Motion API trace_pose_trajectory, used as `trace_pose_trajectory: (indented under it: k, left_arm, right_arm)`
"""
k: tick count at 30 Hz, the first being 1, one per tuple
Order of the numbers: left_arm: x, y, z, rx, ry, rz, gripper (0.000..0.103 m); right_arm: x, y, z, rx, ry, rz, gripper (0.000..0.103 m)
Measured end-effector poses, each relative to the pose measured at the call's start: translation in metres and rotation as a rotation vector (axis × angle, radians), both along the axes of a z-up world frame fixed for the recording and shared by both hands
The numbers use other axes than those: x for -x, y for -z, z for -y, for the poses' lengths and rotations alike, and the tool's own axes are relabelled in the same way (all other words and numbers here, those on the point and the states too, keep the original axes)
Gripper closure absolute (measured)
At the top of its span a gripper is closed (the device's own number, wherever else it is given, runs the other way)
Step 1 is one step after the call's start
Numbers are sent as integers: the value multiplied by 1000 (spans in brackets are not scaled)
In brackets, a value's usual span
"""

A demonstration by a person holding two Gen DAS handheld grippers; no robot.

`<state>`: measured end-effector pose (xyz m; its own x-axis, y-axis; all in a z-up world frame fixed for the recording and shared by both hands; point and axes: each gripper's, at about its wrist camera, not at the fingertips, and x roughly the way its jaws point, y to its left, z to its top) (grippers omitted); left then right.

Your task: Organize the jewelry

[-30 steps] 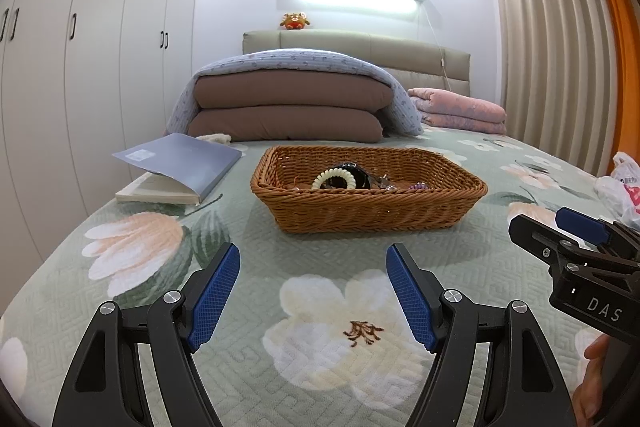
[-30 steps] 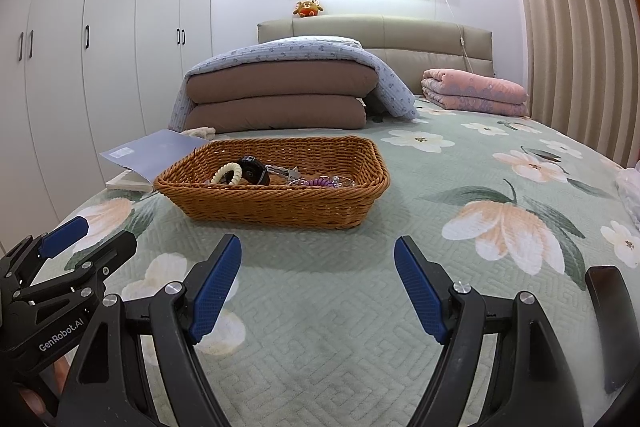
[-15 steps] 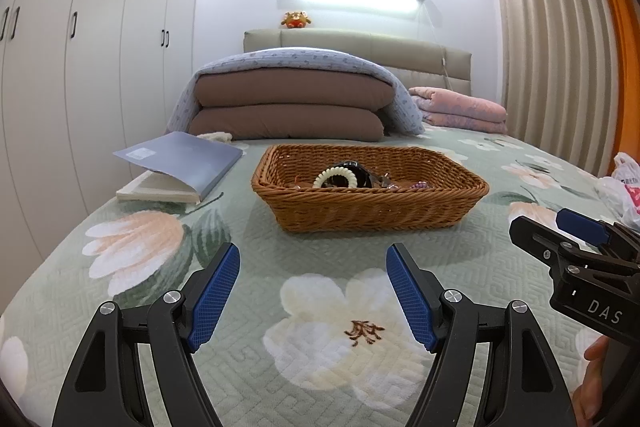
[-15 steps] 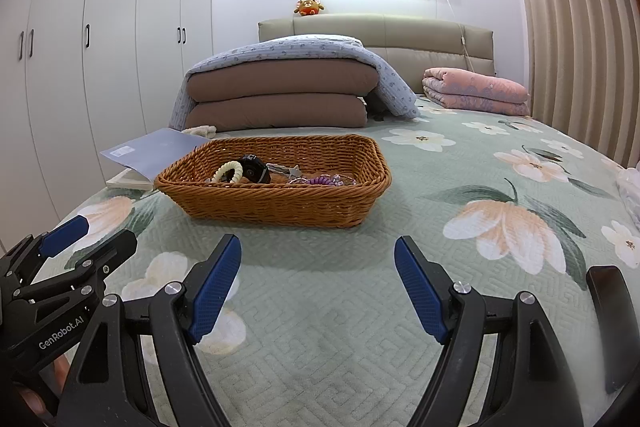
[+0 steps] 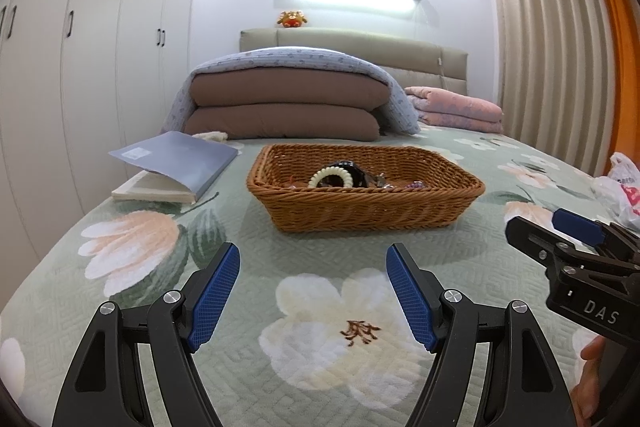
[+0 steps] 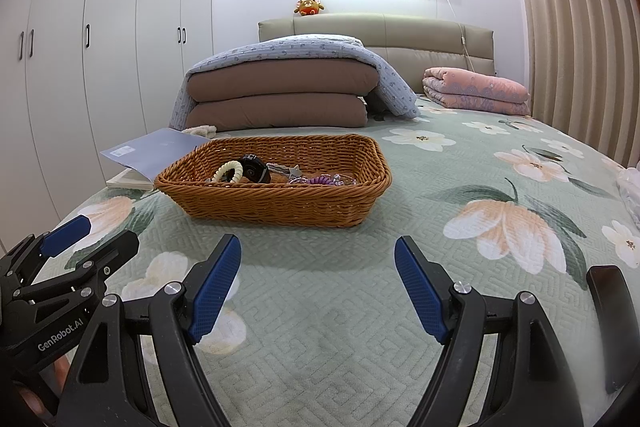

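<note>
Both sets of jaws are standing spread with nothing between them, hovering low over the bed [image 6: 320, 307] and tilting slightly down toward the quilt.

Left gripper [image 5: 312, 291]: looking almost straight ahead at the basket [image 5: 364, 215]. The near wall is facing the jaws, well apart from them, with bare quilt lying between.

Right gripper [image 6: 318, 291]: seeing the same basket ahead and off to its left [image 6: 276, 207], also well apart.

The basket's long axis is running crosswise to both grippers. Jewelry is sitting inside, low behind the near wall: a cream bead bracelet [image 6: 228, 171] toward the left end, a black watch [image 6: 256, 169] touching it, a purple coil [image 6: 320, 181] toward the middle. Small metal pieces are lying between; too small to tell apart.

Judgement: the left gripper is lining up better, the bracelet and watch lying nearly dead ahead of it. The right one is needing a leftward reach. Either approach is having to rise over the near wall and come down from above.

A book [image 5: 176, 167] is lying just left of the basket.
</note>
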<state>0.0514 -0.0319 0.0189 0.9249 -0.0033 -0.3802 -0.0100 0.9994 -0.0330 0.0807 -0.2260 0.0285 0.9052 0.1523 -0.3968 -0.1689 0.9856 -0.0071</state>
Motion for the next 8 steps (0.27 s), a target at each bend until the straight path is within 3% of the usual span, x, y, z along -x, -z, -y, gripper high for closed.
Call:
trace_pose_trajectory:
  k: [8]
  left_arm:
    - [1, 0, -1, 12, 18, 5, 26]
  right_arm:
    - [0, 0, 0, 0, 0, 0, 21]
